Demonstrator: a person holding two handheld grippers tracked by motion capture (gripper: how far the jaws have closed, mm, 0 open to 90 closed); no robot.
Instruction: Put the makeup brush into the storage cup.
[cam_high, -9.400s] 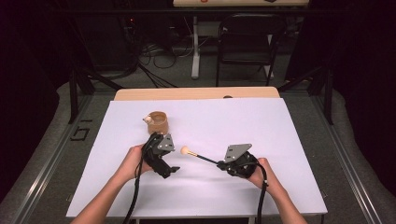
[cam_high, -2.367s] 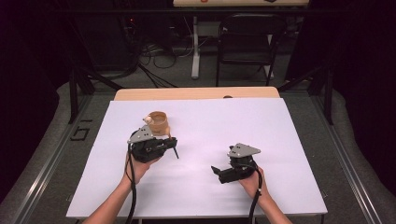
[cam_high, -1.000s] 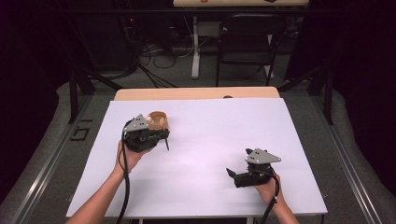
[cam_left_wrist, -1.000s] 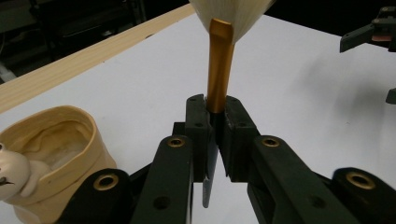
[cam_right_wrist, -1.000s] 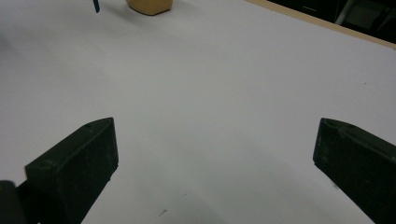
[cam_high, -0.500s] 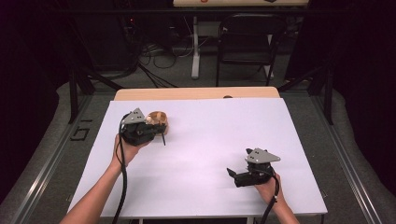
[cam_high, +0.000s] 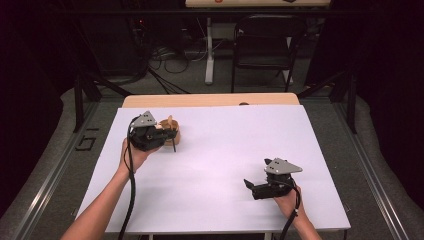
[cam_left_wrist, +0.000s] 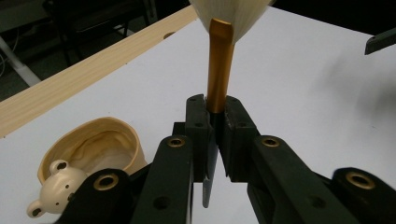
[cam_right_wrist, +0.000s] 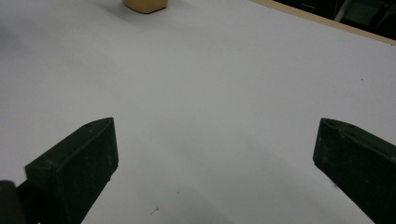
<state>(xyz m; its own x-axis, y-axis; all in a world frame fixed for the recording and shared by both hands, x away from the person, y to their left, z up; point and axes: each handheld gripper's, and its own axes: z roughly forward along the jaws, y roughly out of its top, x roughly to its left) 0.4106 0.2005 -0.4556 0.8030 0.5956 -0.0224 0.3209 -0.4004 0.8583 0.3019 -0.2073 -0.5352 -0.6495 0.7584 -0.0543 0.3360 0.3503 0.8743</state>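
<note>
Carrying the makeup brush (cam_left_wrist: 219, 70) clamped in its jaws, the left gripper (cam_high: 165, 134) had travelled toward ten o'clock to the bear-faced cup (cam_high: 170, 131), insertion pending, while the right gripper (cam_high: 250, 186) rested wide open and empty.

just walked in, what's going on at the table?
A person works two handheld grippers over a white table. The left gripper is shut on a brush with a gold ferrule and pale bristles, held beside a tan bear-faced cup. The right gripper is open over bare tabletop.
</note>
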